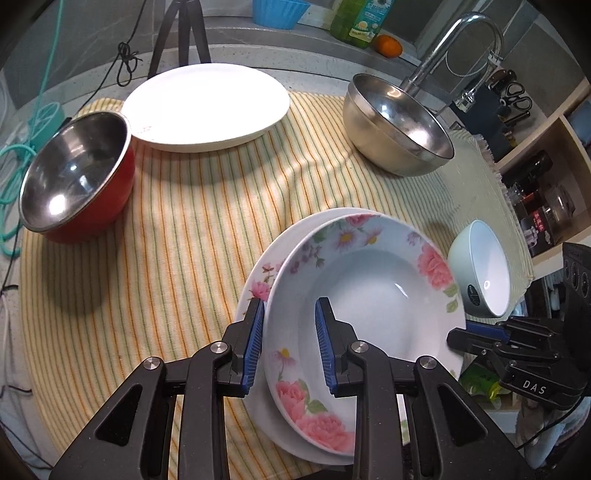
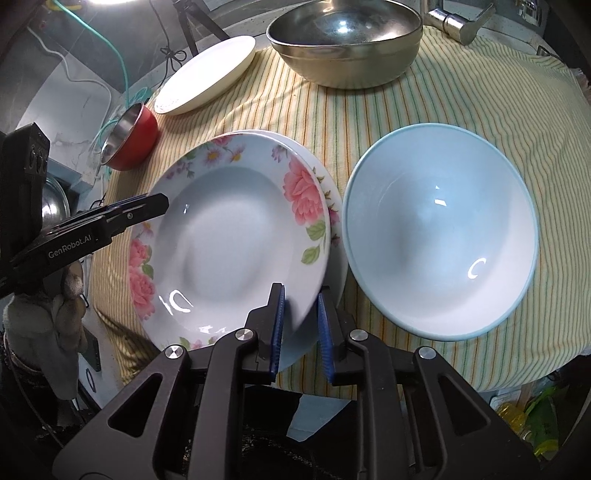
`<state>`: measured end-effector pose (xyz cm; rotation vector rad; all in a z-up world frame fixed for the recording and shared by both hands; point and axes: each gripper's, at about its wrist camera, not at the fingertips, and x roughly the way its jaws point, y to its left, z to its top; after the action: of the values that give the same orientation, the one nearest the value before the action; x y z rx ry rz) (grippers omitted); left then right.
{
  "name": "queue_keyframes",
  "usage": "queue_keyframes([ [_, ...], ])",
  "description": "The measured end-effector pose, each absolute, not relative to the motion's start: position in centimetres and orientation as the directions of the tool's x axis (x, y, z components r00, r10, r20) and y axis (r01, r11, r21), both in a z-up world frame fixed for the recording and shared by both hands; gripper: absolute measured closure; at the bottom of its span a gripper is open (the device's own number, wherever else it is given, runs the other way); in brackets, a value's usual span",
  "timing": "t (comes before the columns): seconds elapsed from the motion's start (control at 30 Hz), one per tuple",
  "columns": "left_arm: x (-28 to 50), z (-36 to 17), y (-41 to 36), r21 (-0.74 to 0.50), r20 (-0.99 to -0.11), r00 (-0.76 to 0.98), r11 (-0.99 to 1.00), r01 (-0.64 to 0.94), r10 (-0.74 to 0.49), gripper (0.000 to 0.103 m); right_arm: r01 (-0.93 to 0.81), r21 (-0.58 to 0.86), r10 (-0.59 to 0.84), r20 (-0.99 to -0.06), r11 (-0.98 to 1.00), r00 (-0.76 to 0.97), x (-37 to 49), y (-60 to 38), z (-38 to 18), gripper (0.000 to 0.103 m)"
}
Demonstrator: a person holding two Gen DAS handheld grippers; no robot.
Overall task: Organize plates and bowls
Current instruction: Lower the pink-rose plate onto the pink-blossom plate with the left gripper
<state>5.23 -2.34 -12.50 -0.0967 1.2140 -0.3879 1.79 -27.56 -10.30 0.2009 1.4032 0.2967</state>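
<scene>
A floral deep plate (image 1: 369,295) (image 2: 229,236) rests tilted on a second floral plate (image 1: 258,284) (image 2: 332,206) on the striped cloth. My left gripper (image 1: 290,345) straddles its near-left rim, jaws apart with a gap around the rim. My right gripper (image 2: 301,326) straddles its opposite rim, jaws narrowly apart, and shows in the left wrist view (image 1: 480,332). A pale blue bowl (image 2: 439,229) (image 1: 480,269) sits just right of the plates. A plain white plate (image 1: 207,107) (image 2: 207,74), a red steel-lined bowl (image 1: 77,173) (image 2: 131,136) and a large steel bowl (image 1: 399,125) (image 2: 343,40) stand farther back.
The striped cloth (image 1: 184,240) covers the counter. A tap (image 1: 465,48) rises behind the steel bowl. A tripod (image 1: 181,33), cables, a blue tub (image 1: 280,11), a green bottle (image 1: 362,22) and an orange (image 1: 387,46) line the back. Shelves with jars stand at right.
</scene>
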Motion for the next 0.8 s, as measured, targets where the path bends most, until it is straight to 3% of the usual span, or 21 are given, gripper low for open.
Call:
queue_keyframes([
  [0.8,5.3,-12.0,-1.7,-0.299,-0.884,0.304,0.929,0.217,-0.355,0.078,-0.146,0.273,0.292,-0.947,0.951,0.134,1.3,-26.5,-10.0,0.079],
])
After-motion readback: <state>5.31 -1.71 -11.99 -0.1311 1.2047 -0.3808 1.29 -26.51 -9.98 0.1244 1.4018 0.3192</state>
